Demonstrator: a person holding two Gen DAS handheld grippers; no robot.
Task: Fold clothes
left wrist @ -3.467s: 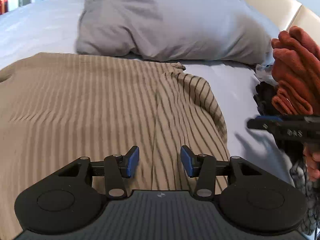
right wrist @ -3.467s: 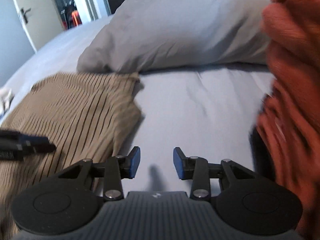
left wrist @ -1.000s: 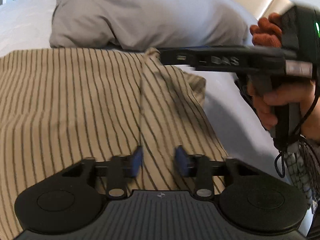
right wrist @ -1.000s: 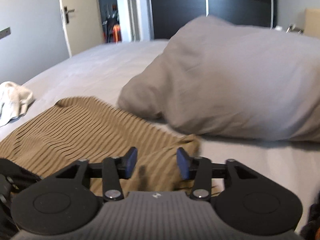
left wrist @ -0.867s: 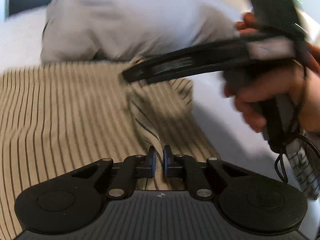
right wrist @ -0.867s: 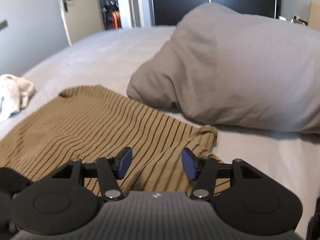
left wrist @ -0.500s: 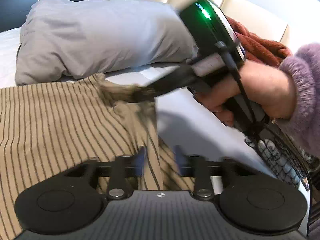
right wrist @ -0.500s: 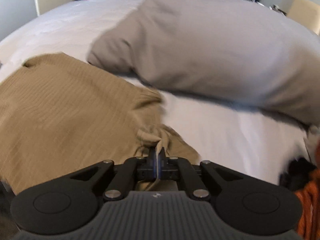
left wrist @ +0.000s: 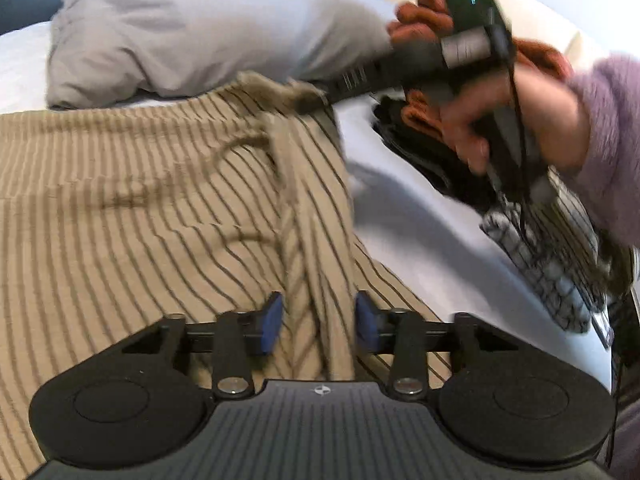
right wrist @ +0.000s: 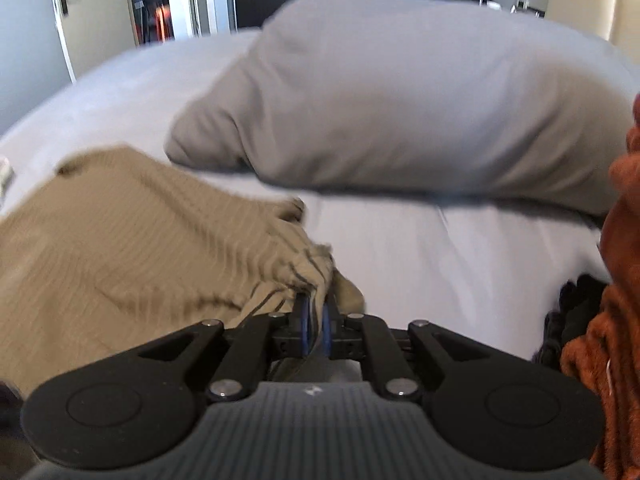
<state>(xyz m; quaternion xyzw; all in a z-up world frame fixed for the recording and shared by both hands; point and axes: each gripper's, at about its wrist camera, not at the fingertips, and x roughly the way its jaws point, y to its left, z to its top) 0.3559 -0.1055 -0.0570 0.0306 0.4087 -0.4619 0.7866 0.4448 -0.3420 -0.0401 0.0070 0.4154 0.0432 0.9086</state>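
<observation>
Two jaws of my right gripper [right wrist: 315,322] were clamped on a bunched corner of the striped tan garment [left wrist: 140,208], which lay on the bed [right wrist: 420,256] below the pillow [right wrist: 400,100]. My left gripper [left wrist: 316,322], jaws just closing, stood apart around a raised ridge. Soft, light, limp cloth, I judged: best taken at corners and edges.

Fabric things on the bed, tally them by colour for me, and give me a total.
Tan with dark stripes: 1, the striped knit garment
Grey: 1, the plump grey pillow
Rust-orange: 1, the fuzzy orange fabric pile
Black: 1, the dark crumpled cloth
Black-and-white check: 1, the checked cloth
Total: 5
</observation>
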